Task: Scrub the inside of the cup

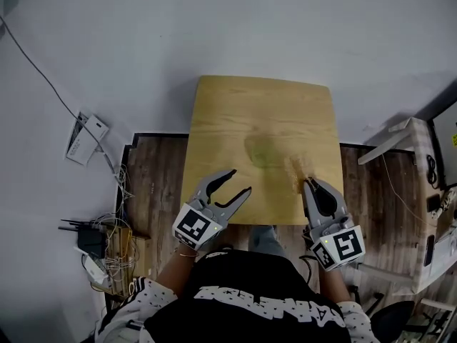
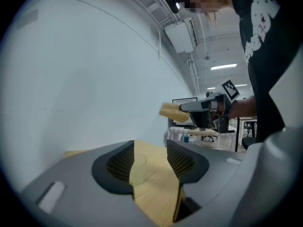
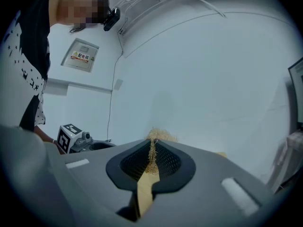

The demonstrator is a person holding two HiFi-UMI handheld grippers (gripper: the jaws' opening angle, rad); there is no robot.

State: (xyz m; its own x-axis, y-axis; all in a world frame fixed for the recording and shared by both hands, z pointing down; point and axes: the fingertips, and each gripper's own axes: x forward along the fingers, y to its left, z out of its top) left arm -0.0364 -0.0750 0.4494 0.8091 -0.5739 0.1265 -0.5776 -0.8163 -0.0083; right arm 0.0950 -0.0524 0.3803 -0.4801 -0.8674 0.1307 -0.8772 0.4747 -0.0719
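Observation:
A pale, see-through cup [image 1: 265, 151] stands near the middle of the wooden table [image 1: 235, 106]. My left gripper [image 1: 240, 181] is open and empty, short of the cup at its lower left. In the left gripper view the cup [image 2: 137, 167] shows in the gap between the jaws, further off, with neither pad touching it. My right gripper [image 1: 312, 184] is shut on a straw-coloured scrub sponge [image 1: 296, 168], just right of the cup. Fibres of the sponge [image 3: 158, 136] stick out past the closed jaws of the right gripper [image 3: 152, 143]. From the left gripper view the sponge [image 2: 171, 111] hangs above the table.
Cables and a router [image 1: 93, 241] lie on the floor at the left, under a white wall box [image 1: 87, 138]. A white frame [image 1: 400, 138] stands right of the table. The person's black shirt [image 1: 250, 299] fills the bottom of the head view.

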